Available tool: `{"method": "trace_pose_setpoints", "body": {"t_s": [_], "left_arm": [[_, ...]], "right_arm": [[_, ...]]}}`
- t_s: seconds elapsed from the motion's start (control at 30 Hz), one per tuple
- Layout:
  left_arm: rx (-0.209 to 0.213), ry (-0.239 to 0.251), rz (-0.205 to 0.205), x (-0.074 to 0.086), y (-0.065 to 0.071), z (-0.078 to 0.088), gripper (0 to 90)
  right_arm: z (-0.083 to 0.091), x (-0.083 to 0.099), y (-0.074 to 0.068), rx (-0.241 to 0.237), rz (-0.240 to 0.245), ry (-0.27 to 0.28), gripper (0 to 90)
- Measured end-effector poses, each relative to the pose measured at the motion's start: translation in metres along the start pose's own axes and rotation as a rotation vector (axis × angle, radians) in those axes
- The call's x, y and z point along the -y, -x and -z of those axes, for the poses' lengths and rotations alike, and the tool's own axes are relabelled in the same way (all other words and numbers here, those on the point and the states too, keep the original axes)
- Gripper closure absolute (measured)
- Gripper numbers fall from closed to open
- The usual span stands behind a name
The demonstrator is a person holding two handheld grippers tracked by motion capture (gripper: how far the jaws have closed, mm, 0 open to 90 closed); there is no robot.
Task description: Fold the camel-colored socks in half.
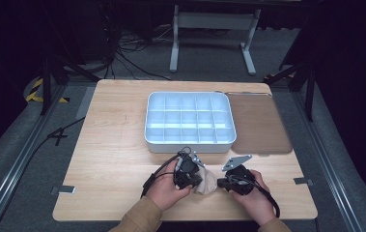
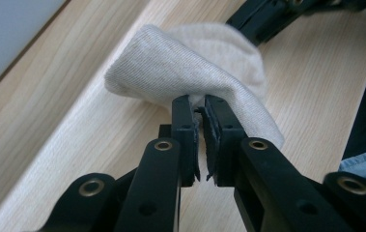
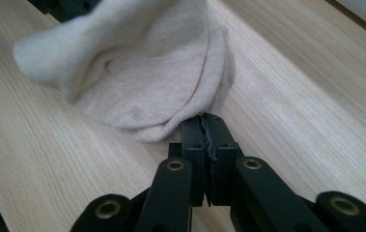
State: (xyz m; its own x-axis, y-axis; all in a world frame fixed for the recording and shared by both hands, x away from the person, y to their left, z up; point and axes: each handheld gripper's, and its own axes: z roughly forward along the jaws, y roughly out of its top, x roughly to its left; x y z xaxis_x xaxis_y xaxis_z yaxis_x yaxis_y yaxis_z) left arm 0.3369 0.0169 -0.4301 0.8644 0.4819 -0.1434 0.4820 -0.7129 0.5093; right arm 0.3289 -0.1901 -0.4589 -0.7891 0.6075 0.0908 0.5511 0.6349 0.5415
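A wooden table (image 1: pixel 113 145) stands in front of the person, with a compartment tray (image 1: pixel 189 142) resting on its far middle part. Just to the right of the tray, touching or nearly touching it, a flat mat (image 1: pixel 259 125) lies on the tabletop. Near the table's front edge, before the tray, a cloth (image 1: pixel 208 183) lies on the wood. The left gripper (image 1: pixel 193 179) sits at the cloth's left side and the right gripper (image 1: pixel 220 183) at its right side, so the cloth is between them. Behind the table, on the floor, stands a frame with legs (image 1: pixel 213 21), with cables (image 1: pixel 127 48) lying to its left.
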Motion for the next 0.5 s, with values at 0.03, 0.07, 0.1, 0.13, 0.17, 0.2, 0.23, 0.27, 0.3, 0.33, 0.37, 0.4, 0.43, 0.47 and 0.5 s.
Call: {"method": "trace_pose_setpoints", "body": {"t_s": [0.03,0.07,0.1,0.13,0.17,0.2,0.23,0.27,0.3,0.33,0.37,0.4,0.43,0.47,0.5], "left_arm": [[-0.002,0.009,-0.007,-0.001,0.001,0.000,83.0],[-0.002,0.023,-0.033,-0.003,0.004,-0.002,82.1],[-0.002,0.028,-0.043,-0.005,0.006,-0.003,82.0],[-0.002,0.028,-0.043,-0.005,0.006,-0.003,82.0],[0.000,0.028,-0.050,-0.006,0.008,-0.006,81.8],[0.003,0.021,-0.057,-0.008,0.009,-0.009,81.4],[0.003,0.019,-0.067,-0.009,0.011,-0.012,81.4],[0.006,0.011,-0.077,-0.010,0.012,-0.016,80.9],[0.009,0.006,-0.088,-0.010,0.012,-0.018,80.2],[0.013,0.007,-0.091,-0.010,0.013,-0.019,79.1],[0.018,0.012,-0.094,-0.011,0.013,-0.020,77.9],[0.018,0.012,-0.094,-0.011,0.013,-0.020,73.3],[0.008,0.017,-0.107,-0.011,0.013,-0.020,73.3],[-0.001,0.015,-0.113,-0.011,0.013,-0.020,70.3],[-0.003,0.017,-0.112,-0.010,0.013,-0.020,69.0]], "right_arm": [[0.000,0.000,-0.001,0.001,0.003,0.001,88.4],[-0.001,-0.001,-0.002,0.003,0.005,0.001,88.4],[-0.001,-0.001,-0.003,0.002,0.004,0.001,88.4],[-0.001,-0.001,-0.003,0.004,0.007,0.002,88.4],[-0.001,-0.001,-0.004,0.004,0.004,0.003,88.4],[-0.001,0.000,-0.004,0.003,0.001,0.003,88.4],[-0.001,0.000,-0.004,0.003,0.001,0.003,88.4],[-0.001,0.000,-0.004,0.004,0.005,0.008,87.6],[-0.001,0.000,-0.004,0.009,0.008,0.008,86.2],[0.000,0.001,-0.004,0.013,0.011,0.005,83.6],[0.002,0.002,-0.003,0.019,0.001,0.002,81.6],[0.002,0.002,-0.003,0.019,0.001,0.002,81.6],[0.007,0.003,0.001,0.025,-0.013,0.020,79.6],[0.010,0.004,0.002,0.026,-0.028,0.025,77.6],[0.014,0.004,0.004,0.026,-0.037,0.035,74.9]]}}
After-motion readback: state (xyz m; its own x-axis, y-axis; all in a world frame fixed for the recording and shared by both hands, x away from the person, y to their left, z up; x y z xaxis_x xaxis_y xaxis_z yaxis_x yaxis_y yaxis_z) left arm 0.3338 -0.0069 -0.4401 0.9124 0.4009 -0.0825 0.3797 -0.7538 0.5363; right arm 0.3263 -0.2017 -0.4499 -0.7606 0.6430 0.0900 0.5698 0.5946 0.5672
